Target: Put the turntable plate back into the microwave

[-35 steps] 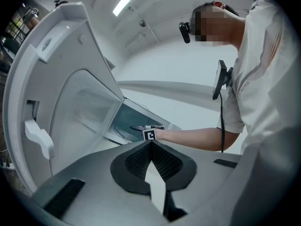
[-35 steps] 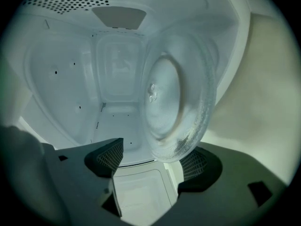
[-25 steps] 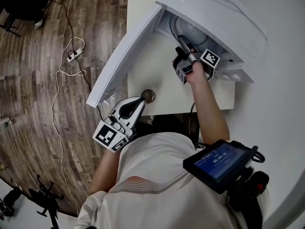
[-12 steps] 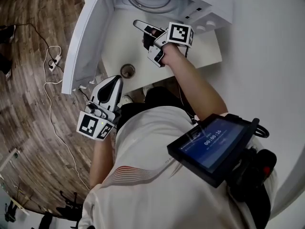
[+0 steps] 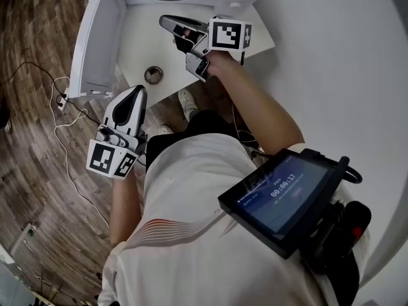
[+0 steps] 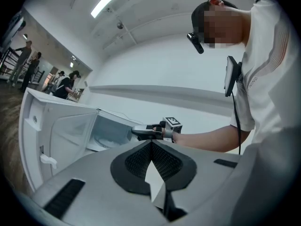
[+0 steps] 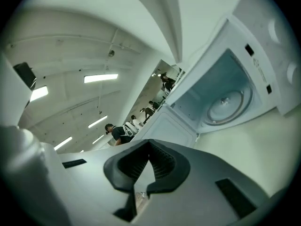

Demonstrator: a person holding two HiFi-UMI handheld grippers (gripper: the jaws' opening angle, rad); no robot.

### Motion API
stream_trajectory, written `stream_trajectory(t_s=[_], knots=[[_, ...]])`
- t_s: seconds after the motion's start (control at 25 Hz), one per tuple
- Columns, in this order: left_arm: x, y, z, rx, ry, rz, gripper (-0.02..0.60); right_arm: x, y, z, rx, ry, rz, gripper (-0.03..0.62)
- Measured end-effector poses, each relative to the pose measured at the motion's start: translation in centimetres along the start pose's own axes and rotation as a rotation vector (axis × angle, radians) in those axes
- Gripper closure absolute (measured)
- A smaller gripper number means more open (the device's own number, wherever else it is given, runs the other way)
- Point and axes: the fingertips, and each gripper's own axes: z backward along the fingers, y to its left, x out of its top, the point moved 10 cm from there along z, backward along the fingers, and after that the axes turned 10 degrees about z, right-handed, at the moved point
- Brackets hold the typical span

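Well beyond the right hand-held gripper (image 7: pixel 149 148) and left hand-held gripper (image 6: pixel 151 145), both closed empty, the plate (image 7: pixel 226 105) sits in the microwave (image 7: pixel 281 81), cropped in head view.

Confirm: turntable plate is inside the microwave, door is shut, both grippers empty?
Wrong on the door: the microwave door is open, swung wide to the left, as the head view shows. The rest holds: the turntable plate sits inside the microwave, and the left gripper and right gripper hold nothing.
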Motion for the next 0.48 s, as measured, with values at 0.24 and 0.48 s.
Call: stream_trajectory(t_s=[0.24, 0.48], knots=[[0.3, -2.9, 1.9, -0.040, 0.007, -0.032, 0.571, 1.1, 6.6, 5.8, -0.025, -0.030, 0.289, 0.589], [0.6, -6.6, 2.6, -0.068, -0.012, -0.070, 0.571, 0.4, 12.3, 12.8, -0.098, -0.006, 0.610, 0.589]])
